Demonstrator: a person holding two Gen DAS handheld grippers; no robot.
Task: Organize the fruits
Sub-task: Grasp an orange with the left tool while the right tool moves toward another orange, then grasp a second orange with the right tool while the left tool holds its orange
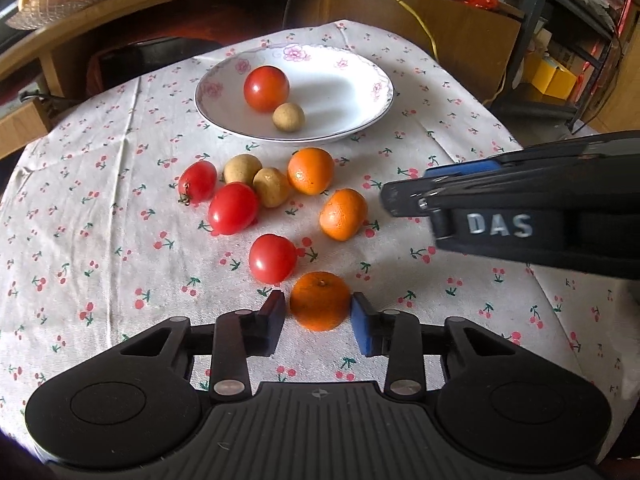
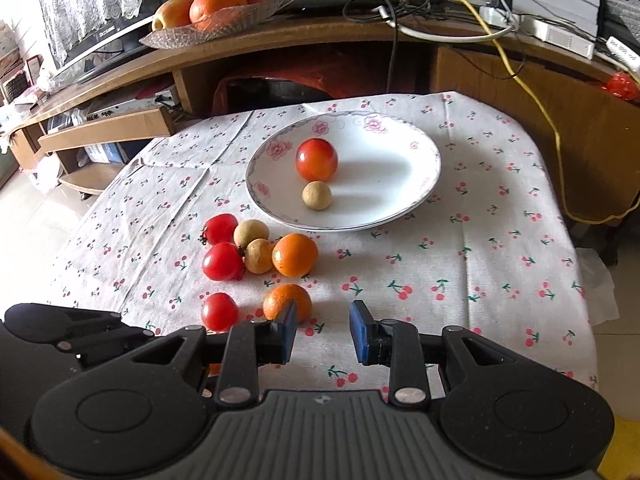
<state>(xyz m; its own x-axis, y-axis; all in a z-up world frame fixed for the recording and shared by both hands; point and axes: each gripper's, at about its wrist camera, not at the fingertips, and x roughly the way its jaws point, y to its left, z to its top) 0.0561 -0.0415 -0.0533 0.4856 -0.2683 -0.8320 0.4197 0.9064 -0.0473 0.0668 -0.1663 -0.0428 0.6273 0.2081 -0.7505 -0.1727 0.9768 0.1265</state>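
Bracketing the nearest orange (image 1: 319, 301) at the surface's near edge, the left tongs (image 1: 318, 317) are sitting open, pads not yet gripping. The right tongs (image 2: 323, 330) are hovering open and empty, farther away.

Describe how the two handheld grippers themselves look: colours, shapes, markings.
Both are matte black plastic. The left gripper has a ribbed centre plate, two rounded housings with circular discs, linkage bars with silver rivets, and two blue rectangular pads. The right gripper matches it; seen side-on from the left camera it carries raised silver letters "DAS". No cables, hands or sleeves show.
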